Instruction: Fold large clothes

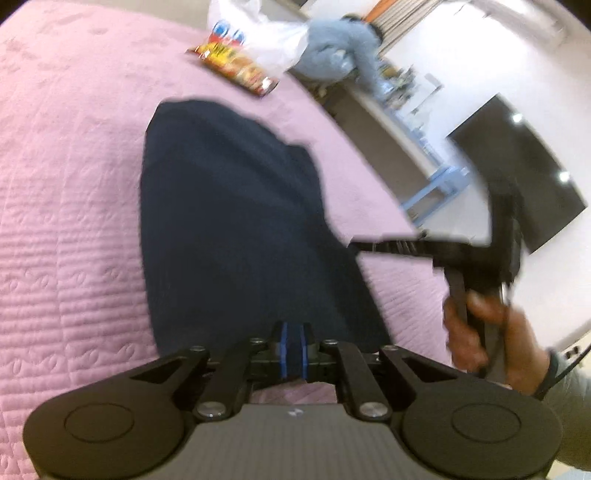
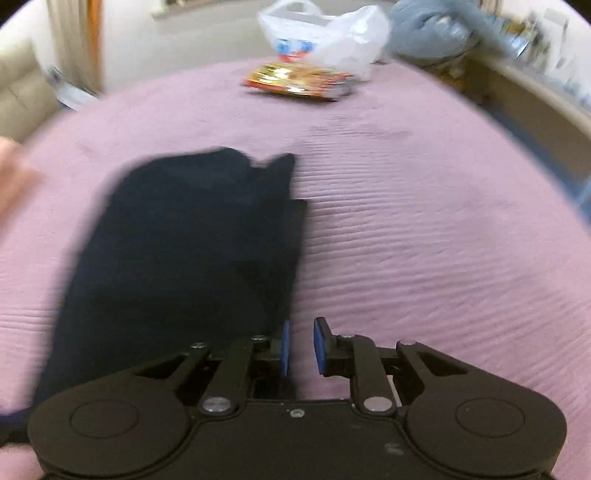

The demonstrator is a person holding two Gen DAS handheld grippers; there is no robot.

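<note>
A dark navy garment [image 1: 229, 229] lies folded in a long strip on the pink quilted bedspread [image 1: 66, 206]. My left gripper [image 1: 293, 349] is shut on the garment's near edge; navy cloth fills the gap between its blue pads. My right gripper [image 2: 301, 345] is open, its blue pads apart over bare bedspread, just right of the garment [image 2: 184, 258]. The right gripper also shows in the left wrist view [image 1: 472, 258], held in a hand at the bed's right side, apart from the cloth.
At the far end of the bed lie a red-and-yellow snack packet [image 2: 299, 83], a white plastic bag [image 2: 325, 40] and a grey-blue bundle [image 2: 428, 33]. A dark screen [image 1: 517, 162] and a shelf stand right of the bed. Both views are motion-blurred.
</note>
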